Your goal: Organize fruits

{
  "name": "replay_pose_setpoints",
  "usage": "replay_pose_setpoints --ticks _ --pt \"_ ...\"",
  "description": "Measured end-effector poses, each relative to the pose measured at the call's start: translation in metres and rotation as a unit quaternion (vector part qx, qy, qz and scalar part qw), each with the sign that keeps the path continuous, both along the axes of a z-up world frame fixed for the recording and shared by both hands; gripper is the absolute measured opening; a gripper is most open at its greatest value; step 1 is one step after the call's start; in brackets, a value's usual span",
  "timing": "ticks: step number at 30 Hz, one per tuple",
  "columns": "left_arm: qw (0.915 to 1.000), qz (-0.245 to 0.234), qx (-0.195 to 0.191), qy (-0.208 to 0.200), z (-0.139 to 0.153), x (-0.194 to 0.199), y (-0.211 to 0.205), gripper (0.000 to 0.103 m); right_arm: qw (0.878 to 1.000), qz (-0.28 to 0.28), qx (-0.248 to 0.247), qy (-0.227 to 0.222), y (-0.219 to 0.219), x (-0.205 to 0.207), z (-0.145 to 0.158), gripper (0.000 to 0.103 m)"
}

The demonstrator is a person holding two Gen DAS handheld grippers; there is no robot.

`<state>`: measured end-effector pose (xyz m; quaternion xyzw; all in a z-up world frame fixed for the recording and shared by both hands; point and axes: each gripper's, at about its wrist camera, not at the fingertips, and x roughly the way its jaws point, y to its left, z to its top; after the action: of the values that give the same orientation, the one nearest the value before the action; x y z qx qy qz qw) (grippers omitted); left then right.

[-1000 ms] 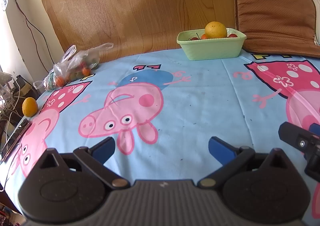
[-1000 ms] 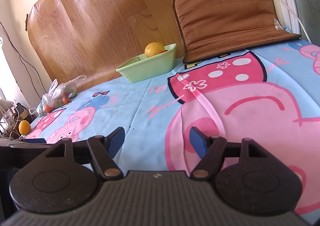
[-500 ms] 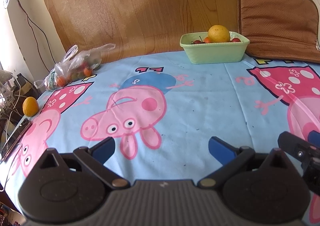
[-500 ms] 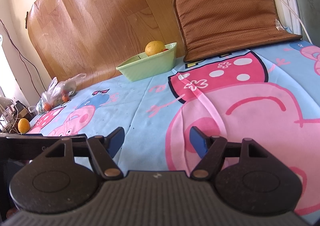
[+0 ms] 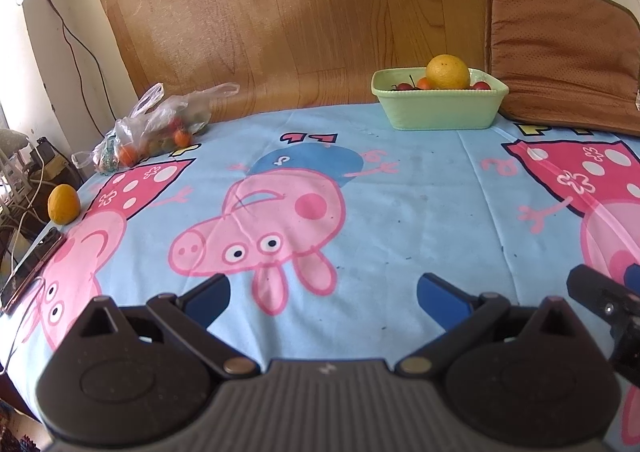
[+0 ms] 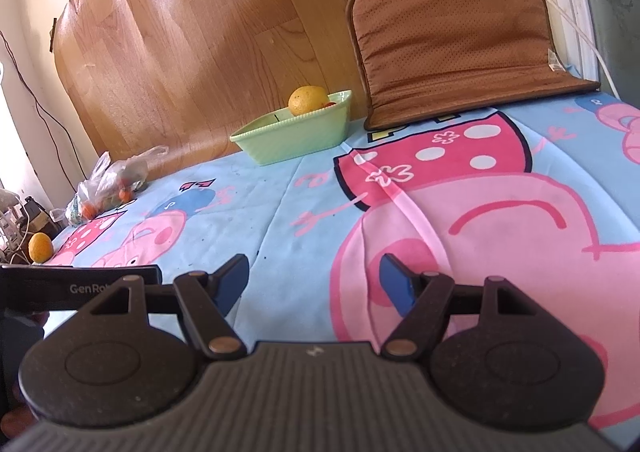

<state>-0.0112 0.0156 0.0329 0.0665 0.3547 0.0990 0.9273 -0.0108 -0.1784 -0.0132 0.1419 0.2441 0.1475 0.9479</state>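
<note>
A pale green dish (image 5: 438,108) at the far side of the cartoon sheet holds a large orange (image 5: 447,72) and small red fruits (image 5: 404,86); it also shows in the right wrist view (image 6: 296,136). A clear plastic bag of small fruits (image 5: 152,130) lies far left. A loose orange (image 5: 63,203) sits at the left edge, also in the right wrist view (image 6: 40,247). My left gripper (image 5: 322,294) is open and empty, low over the sheet. My right gripper (image 6: 314,284) is open and empty beside it.
A brown cushion (image 5: 560,48) leans on the wall right of the dish. A wooden board (image 5: 288,20) stands behind. A phone (image 5: 32,270) lies at the left edge, with cables beyond. The right gripper's body (image 5: 608,304) shows at the left view's right edge.
Both grippers have drifted slightly back and tilted up, so the dish and bag sit a little lower in view. Both grippers stay open and empty.
</note>
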Motion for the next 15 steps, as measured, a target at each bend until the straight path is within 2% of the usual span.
replay_pose_setpoints --ticks 7,15 --pt "1.0000 0.002 -0.003 -0.001 -0.0008 0.0005 0.0030 0.103 1.000 0.003 -0.006 -0.012 0.0038 -0.0025 0.0022 0.074" --pt "1.0000 0.002 0.002 -0.008 0.0002 -0.0022 0.0041 0.103 1.000 0.000 -0.005 -0.005 0.0048 -0.0025 0.0027 0.074"
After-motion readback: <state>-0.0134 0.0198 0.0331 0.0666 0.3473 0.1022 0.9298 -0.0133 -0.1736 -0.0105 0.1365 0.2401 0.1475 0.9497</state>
